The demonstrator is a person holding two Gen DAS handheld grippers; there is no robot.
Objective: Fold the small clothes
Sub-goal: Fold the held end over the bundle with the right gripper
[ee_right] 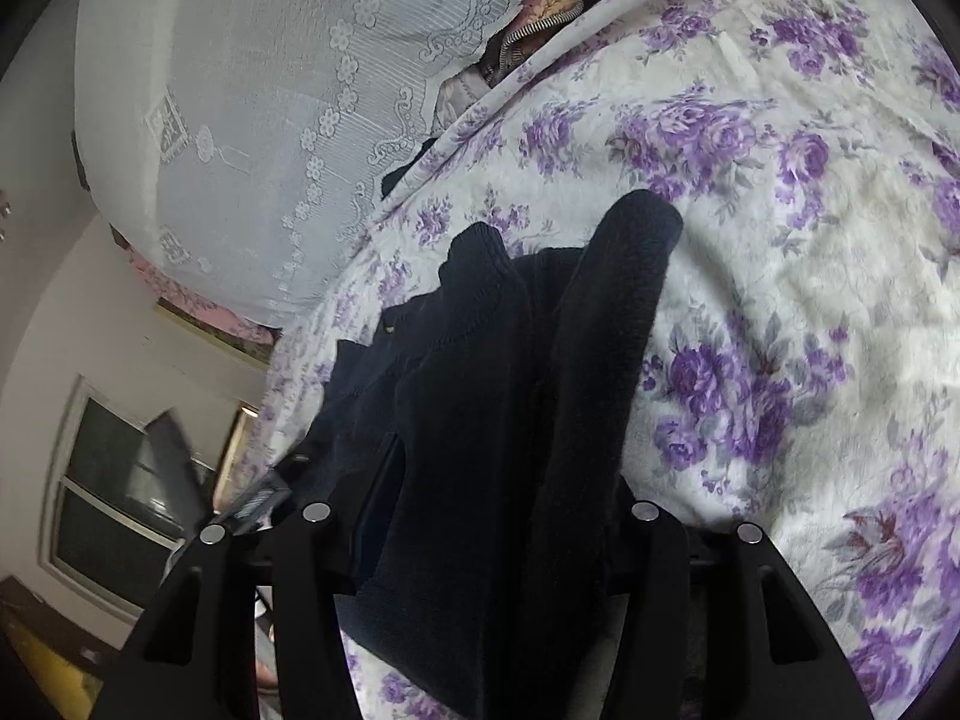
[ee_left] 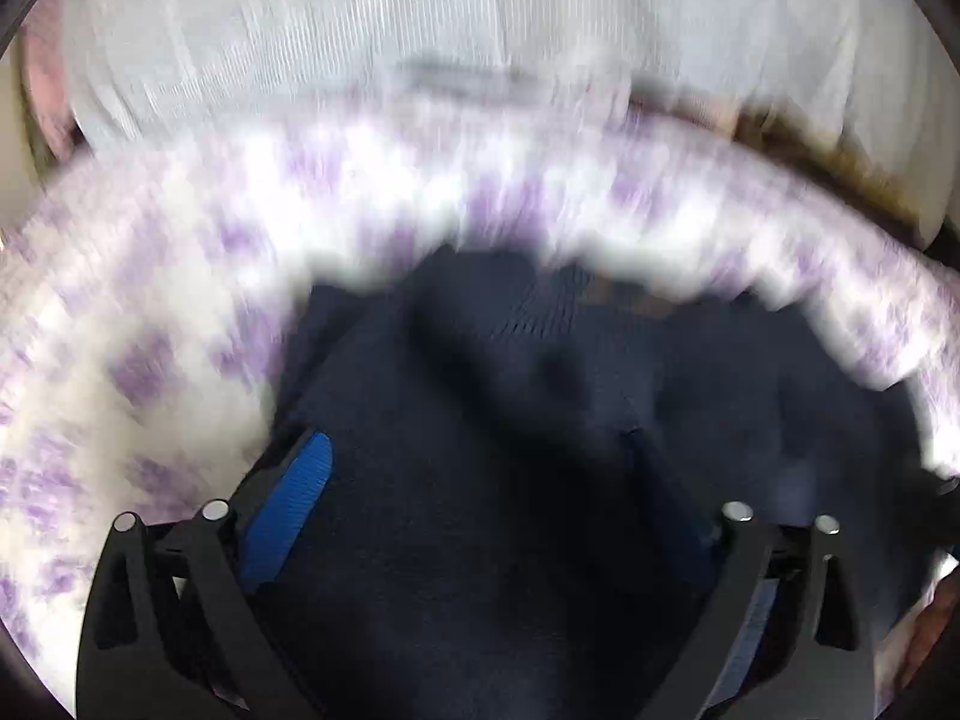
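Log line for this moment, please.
stage: folding | item: dark navy garment on floral bedsheet | left tongs: open, over garment | right tongs: grip unclear

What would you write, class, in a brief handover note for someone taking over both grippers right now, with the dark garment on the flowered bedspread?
Left gripper: fingers spread wide, navy garment bunched between them; view motion-blurred, so an actual grip cannot be confirmed.
Right gripper: navy garment fills the gap between its fingers and drapes forward; whether it is clamped is unclear.
Garment: crumpled on the purple-flowered bedspread, two narrow ends pointing away from the right gripper. White lace cover lies beyond the bedspread's edge.
Done: no neat fold visible yet.
Left: spread the garment flat, then fold it.
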